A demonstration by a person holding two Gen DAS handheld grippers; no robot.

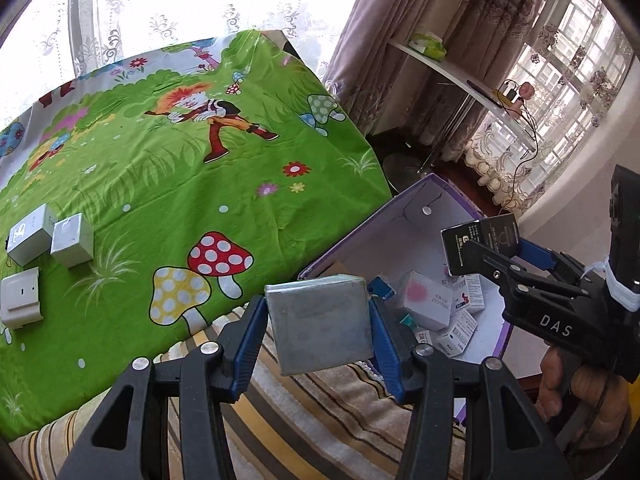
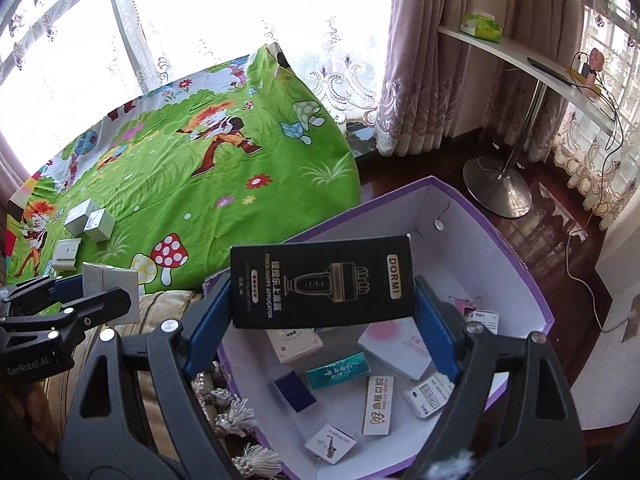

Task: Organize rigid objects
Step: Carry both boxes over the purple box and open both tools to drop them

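Your left gripper (image 1: pixel 320 322) has its fingers pinching a grey square box (image 1: pixel 322 322) from both sides, held over the striped edge of the bed (image 1: pixel 340 412), just beside the purple carton (image 2: pixel 532 280). Your right gripper (image 2: pixel 322 312) has its fingers clamped on the ends of a black DORMI box (image 2: pixel 322 282), which hangs above the carton's open top. Small packets (image 2: pixel 378 406) lie inside. Three white boxes (image 1: pixel 44 240) sit near the far-left edge of the green sheet (image 1: pixel 180 168).

Sheet (image 1: pixel 160 168): green, cartoon mushrooms and flowers; bin (image 2: pixel 500 240): purple outside, white inside; held boxes: one grey (image 1: pixel 320 320), one black with gold print (image 2: pixel 320 280).
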